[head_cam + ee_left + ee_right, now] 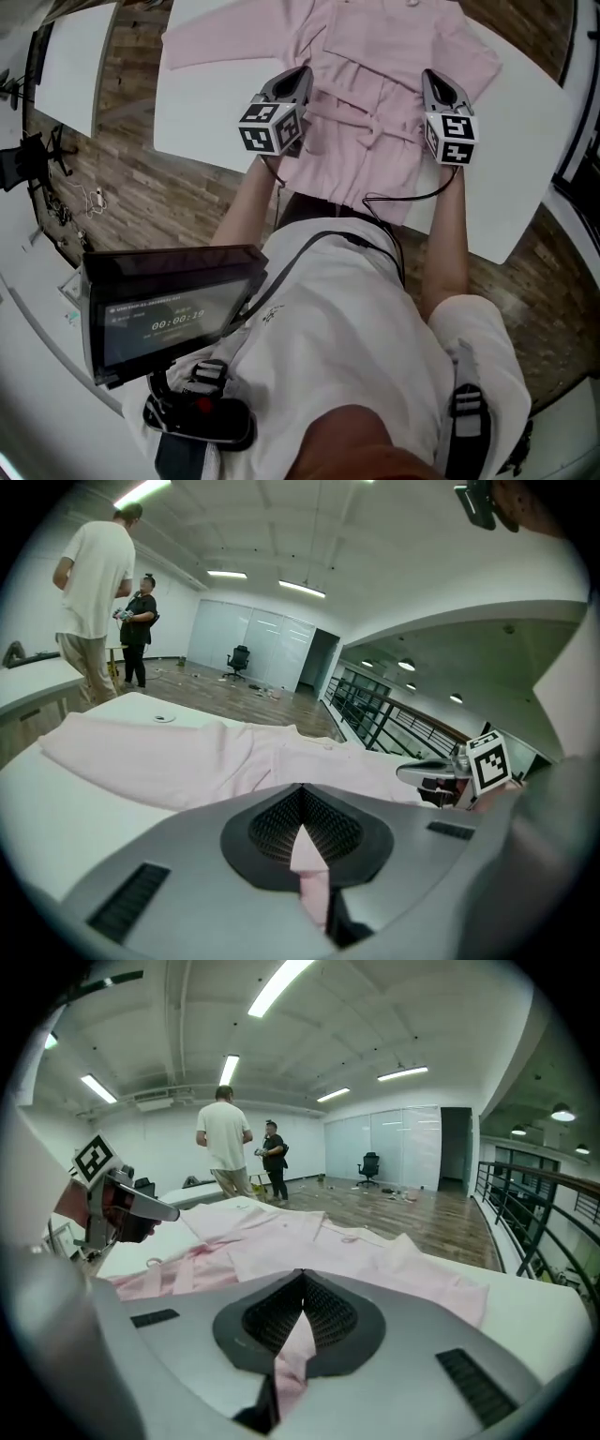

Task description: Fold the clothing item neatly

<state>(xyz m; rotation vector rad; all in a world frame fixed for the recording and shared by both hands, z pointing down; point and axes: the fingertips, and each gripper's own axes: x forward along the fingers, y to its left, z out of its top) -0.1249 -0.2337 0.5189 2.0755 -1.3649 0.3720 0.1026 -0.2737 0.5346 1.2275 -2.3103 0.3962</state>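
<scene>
My left tool (298, 77) and right tool (434, 82) each pinch the pink robe (375, 56) (one sleeve outstretched) on the white counter (202, 108).

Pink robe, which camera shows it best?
The head view: it looks down on the robe spread across the table, both sleeves and the belt showing. The gripper views see it low and foreshortened, a pinch of cloth shut in the jaws up front.

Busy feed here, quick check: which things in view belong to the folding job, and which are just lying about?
Job: pink garment, pinched by left gripper and right gripper; white table.
Lying about: office chair; two bystanders; floor cables.
</scene>
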